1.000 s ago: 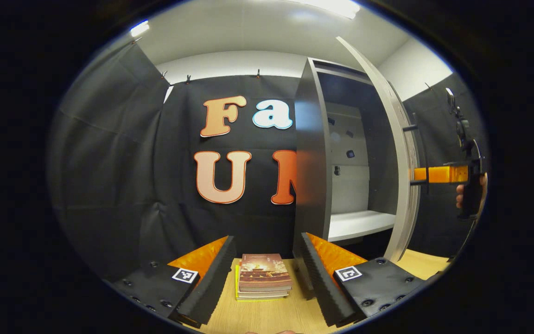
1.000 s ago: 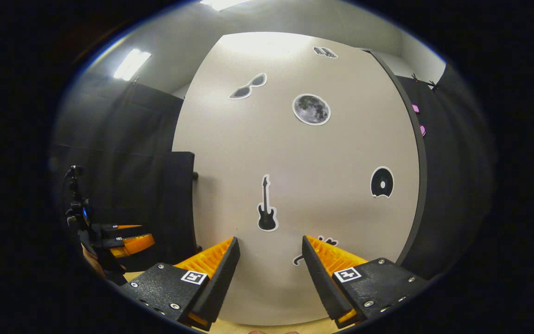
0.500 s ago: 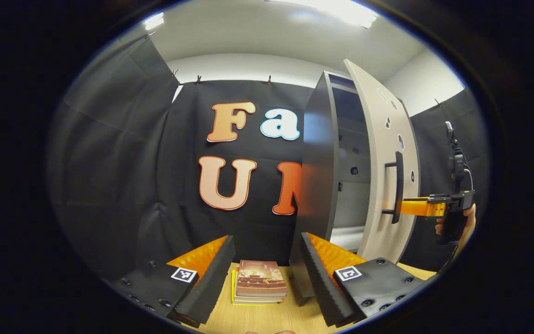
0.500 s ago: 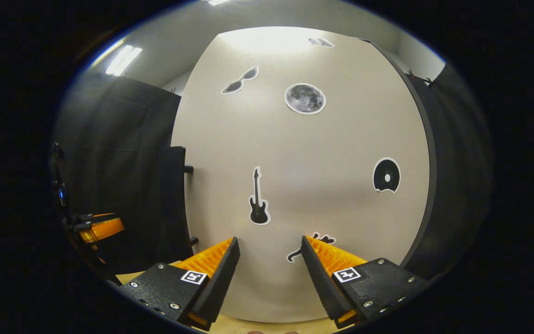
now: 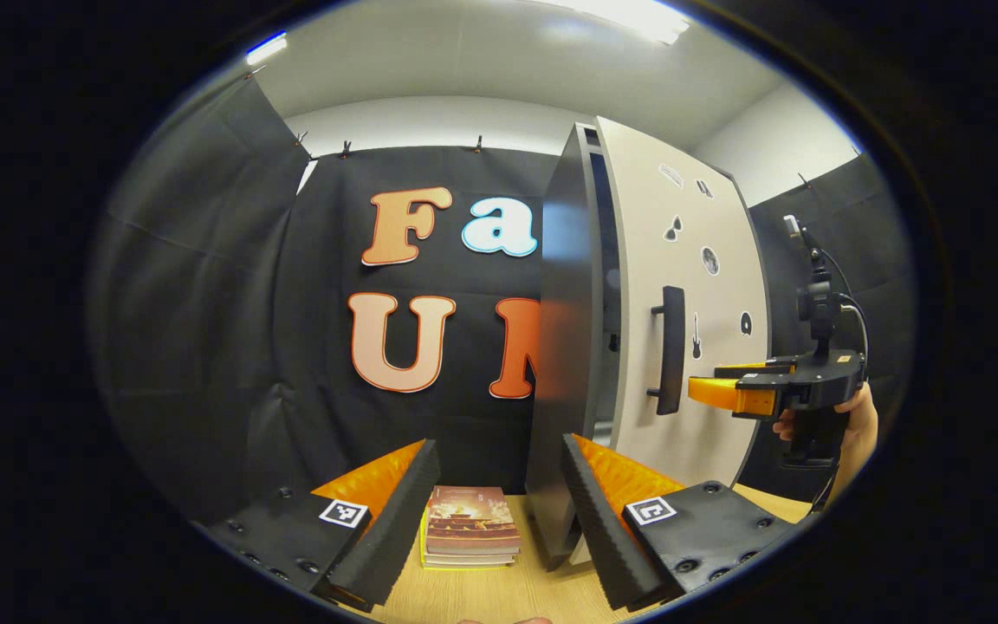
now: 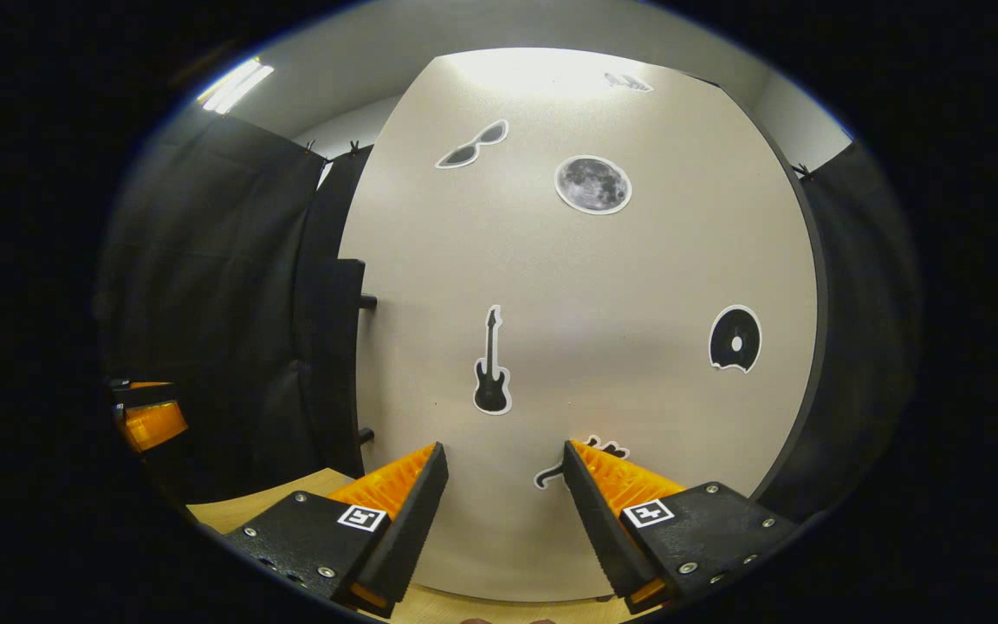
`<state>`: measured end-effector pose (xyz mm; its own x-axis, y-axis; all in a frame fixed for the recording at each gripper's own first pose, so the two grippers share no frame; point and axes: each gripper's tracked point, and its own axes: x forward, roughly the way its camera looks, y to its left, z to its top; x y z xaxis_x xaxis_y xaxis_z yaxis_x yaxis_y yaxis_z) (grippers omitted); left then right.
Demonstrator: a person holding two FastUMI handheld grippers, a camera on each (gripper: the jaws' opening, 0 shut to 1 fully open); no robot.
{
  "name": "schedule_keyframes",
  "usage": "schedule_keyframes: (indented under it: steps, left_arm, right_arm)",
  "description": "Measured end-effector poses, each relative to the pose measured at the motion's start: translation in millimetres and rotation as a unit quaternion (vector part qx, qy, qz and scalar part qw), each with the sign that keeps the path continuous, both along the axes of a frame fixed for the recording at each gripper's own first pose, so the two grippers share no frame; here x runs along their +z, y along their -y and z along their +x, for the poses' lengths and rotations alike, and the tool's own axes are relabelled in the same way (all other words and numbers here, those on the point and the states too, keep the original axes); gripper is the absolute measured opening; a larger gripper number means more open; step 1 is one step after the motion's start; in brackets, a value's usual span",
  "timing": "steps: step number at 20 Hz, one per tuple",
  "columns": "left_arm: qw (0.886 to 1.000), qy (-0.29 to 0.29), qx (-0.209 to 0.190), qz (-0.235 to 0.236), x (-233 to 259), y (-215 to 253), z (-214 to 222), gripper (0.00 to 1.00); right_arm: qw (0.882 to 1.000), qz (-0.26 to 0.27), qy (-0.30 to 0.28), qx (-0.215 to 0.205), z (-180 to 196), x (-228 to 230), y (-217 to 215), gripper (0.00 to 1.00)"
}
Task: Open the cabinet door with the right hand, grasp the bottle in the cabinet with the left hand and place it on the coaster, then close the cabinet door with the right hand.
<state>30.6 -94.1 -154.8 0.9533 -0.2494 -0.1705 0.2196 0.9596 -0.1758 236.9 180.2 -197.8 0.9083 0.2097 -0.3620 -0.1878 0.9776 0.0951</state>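
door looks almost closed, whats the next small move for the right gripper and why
Probably push forward a little more. In the left gripper view a narrow dark gap shows between the cabinet door and the cabinet side, and the right gripper, jaws open, faces the door's front beside the handle.

Beige cabinet door (image 5: 707,347) almost shut

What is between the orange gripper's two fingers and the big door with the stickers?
Nothing. In the right gripper view, the open right gripper faces the cabinet door with bare space between.
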Motion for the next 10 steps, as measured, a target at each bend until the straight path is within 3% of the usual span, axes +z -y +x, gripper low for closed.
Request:
schedule_keyframes:
  steps: [10]
  left_arm:
    - [1.0,0.014,-0.005,-0.004,25.6,36.2,8.7,0.91]
  right_arm:
    - [0.999,-0.037,-0.002,-0.006,-5.9,-1.4,-0.4,0.84]
